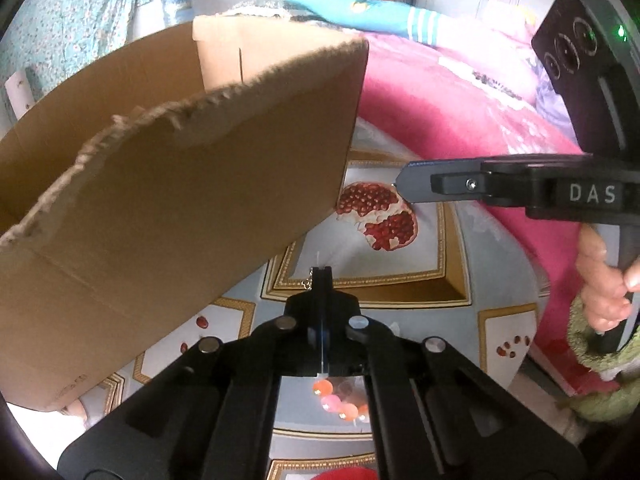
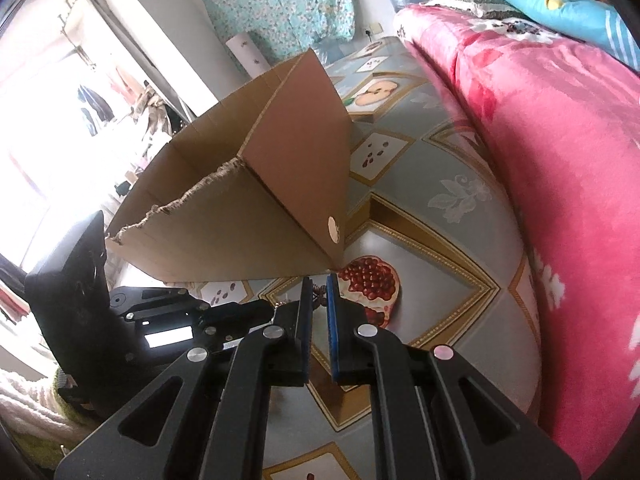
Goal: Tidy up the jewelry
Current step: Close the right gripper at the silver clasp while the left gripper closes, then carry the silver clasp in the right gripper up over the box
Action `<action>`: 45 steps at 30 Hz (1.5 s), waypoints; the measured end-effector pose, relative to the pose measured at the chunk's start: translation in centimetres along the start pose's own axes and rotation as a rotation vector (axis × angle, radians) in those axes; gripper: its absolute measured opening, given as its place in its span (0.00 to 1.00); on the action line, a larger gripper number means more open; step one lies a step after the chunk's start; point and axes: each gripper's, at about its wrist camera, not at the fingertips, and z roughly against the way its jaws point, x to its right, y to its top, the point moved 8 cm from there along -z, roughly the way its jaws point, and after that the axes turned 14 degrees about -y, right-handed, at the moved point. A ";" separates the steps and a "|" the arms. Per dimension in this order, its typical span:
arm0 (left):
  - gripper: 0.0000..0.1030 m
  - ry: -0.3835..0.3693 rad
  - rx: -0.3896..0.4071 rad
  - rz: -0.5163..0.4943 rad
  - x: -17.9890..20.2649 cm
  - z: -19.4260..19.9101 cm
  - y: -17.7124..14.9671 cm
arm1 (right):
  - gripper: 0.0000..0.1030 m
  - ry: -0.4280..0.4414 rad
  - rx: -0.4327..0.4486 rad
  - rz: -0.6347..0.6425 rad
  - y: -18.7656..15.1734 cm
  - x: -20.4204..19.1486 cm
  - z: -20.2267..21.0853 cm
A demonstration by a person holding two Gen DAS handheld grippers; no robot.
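An open cardboard box with a torn rim stands on the patterned tablecloth; it also shows in the right wrist view. My left gripper is shut on a thin chain, just right of the box's near corner. A bead bracelet with orange and pink beads hangs below its jaws. My right gripper stands slightly open around a small dark chain piece, beside the box's corner. In the left wrist view the right gripper comes in from the right, above the pomegranate print.
The tablecloth carries fruit prints, among them a pomegranate. A pink blanket is piled along the right side. A blue pillow lies at the back. A hand holds the right gripper's handle.
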 end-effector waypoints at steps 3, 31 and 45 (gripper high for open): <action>0.00 -0.020 0.041 0.008 0.3 1.4 0.4 | 0.07 -0.008 0.017 0.009 0.3 -0.3 0.6; 0.38 0.002 0.026 -0.062 1.2 -0.3 0.2 | 0.07 -0.009 0.079 0.013 2.4 -2.5 3.5; 0.01 0.045 -0.002 -0.088 0.1 -1.0 0.7 | 0.07 0.029 0.046 -0.026 2.1 -0.4 1.2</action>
